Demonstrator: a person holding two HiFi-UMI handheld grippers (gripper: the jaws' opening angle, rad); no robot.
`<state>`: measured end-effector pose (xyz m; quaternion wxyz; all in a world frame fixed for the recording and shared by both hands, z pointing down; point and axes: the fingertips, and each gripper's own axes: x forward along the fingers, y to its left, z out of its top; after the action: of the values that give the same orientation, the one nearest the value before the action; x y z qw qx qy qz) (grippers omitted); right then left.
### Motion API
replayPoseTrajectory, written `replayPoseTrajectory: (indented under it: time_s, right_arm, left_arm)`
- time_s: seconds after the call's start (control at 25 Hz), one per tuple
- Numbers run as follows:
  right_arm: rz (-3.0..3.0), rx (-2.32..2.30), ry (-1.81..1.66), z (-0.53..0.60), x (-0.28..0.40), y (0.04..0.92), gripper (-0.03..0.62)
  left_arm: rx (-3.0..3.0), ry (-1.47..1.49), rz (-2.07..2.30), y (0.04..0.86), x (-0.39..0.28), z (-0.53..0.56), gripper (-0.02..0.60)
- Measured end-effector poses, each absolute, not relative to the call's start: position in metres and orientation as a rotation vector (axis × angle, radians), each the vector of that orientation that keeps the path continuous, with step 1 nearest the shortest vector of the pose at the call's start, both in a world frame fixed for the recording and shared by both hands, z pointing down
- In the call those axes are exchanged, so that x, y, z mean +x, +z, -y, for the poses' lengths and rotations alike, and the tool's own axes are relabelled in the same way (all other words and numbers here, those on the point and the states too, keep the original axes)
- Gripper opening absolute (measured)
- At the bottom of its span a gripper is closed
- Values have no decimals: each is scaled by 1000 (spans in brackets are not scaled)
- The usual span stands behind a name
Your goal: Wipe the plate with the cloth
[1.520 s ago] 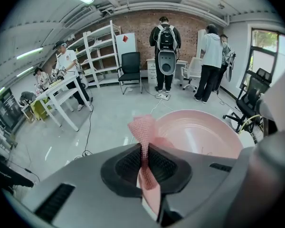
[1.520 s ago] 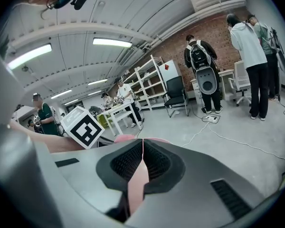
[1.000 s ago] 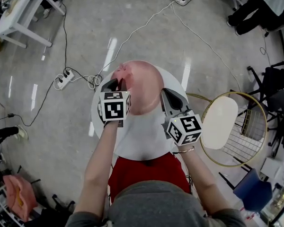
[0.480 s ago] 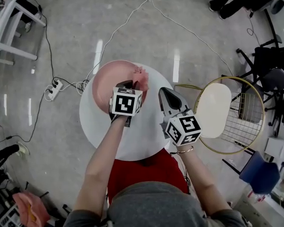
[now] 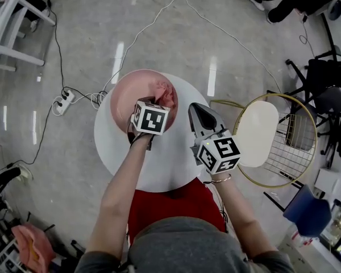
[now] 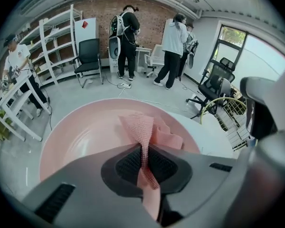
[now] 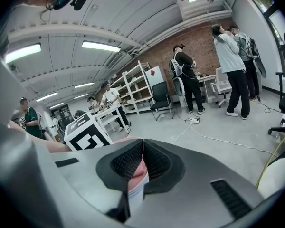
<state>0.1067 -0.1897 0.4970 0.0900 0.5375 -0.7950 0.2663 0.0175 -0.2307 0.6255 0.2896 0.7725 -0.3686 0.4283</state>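
A pink plate (image 5: pixel 131 98) sits at the far side of a round white table (image 5: pixel 159 164). My left gripper (image 5: pixel 157 103) is over the plate's right part, shut on a pink waffle cloth (image 5: pixel 166 94). In the left gripper view the cloth (image 6: pixel 143 127) runs from between the jaws of that gripper (image 6: pixel 142 152) down onto the plate (image 6: pixel 80 137). My right gripper (image 5: pixel 192 108) hovers just right of the plate, apart from its rim. It is shut with nothing in it (image 7: pixel 142 144); only a sliver of plate shows below its jaws.
A gold wire chair with a white seat (image 5: pixel 260 132) stands right of the table. A power strip (image 5: pixel 62 101) and cables lie on the floor to the left. People stand at the back of the room (image 6: pixel 128 32), and a white bench (image 5: pixel 11 16) is at far left.
My left gripper has dragged the cloth from the plate's left part to its right part. The right gripper, earlier at the plate's right rim, now stands off it.
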Motion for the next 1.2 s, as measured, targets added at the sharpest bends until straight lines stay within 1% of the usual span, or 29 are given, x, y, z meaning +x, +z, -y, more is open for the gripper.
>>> replayPoseTrajectory:
  time_s: [0.4,0.84,1.2]
  right_arm:
    - [2439,1443,784,202,65,497,29]
    - [2483,1310,784,204,24,498,29]
    - [2499,1272,772,201,9,494,29]
  left_arm:
    - [1963,1215,1113,625,-48,233,35]
    - [1923,1347,1194,622,-97,223,35]
    - [1874,1345,1250,613,-130,212,35]
